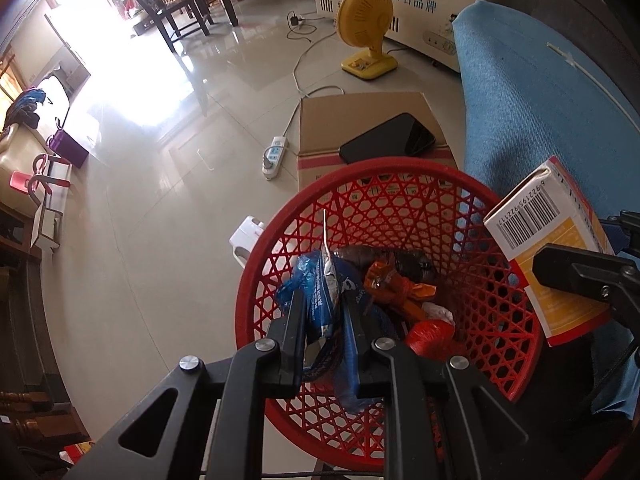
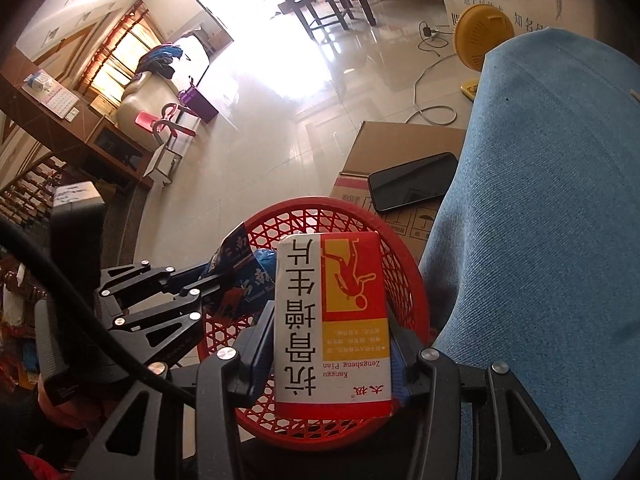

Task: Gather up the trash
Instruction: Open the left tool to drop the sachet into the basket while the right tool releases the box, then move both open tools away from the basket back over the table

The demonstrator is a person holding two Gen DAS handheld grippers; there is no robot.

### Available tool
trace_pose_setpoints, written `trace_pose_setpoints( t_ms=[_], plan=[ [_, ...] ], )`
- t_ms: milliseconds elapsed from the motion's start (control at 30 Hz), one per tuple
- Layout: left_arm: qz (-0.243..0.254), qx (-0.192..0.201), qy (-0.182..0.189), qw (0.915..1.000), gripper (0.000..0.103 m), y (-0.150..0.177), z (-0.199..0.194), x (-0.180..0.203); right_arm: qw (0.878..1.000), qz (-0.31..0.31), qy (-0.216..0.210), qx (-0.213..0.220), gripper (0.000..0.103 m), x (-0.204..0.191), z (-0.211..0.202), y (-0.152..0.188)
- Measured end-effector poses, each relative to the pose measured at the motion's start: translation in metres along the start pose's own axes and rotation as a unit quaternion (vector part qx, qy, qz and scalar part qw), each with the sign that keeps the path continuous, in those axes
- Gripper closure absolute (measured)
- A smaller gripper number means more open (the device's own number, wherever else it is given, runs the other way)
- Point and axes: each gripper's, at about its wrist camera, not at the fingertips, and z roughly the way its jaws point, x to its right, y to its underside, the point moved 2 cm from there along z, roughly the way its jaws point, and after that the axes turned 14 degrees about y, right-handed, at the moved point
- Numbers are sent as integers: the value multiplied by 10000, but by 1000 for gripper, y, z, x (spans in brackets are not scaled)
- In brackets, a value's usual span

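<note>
Left tool (image 1: 326,320) grips wrapper (image 1: 324,292), right tool (image 2: 332,344) box (image 2: 332,320), over basket rim (image 1: 256,264)

Both grippers are matte black: left gripper (image 1: 326,312) and right gripper (image 2: 332,332) have triangular-cutout linkages, round silver screws, flat fingers.

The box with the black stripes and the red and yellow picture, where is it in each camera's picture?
Left wrist view: the medicine box is at the right edge, barcode end up, pinched in the right claw beside the red basket.
Right wrist view: the box fills the lower middle, printed face toward the camera, over the basket.
Shared landmark: the black phone on the cardboard.
</note>
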Motion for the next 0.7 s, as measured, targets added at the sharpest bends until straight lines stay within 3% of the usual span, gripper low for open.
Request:
trace_pose_setpoints(
  t_ms=[367, 400, 467, 700],
  plan=[
    [-139, -189, 70, 9997, 79, 3, 6, -6, 9999, -45, 10, -134, 49, -3, 12, 0],
    [-161, -208, 91, 9996, 76, 3, 7, -7, 9999, -20, 7, -132, 49, -2, 13, 0],
    [-214, -221, 150, 9994, 59, 2, 7, -8, 9999, 51, -4, -125, 48, 2, 13, 0],
    [-63, -45, 149, 9999, 39, -4, -4, -1, 9991, 411, 81, 114, 48, 17, 2, -3]
  ],
)
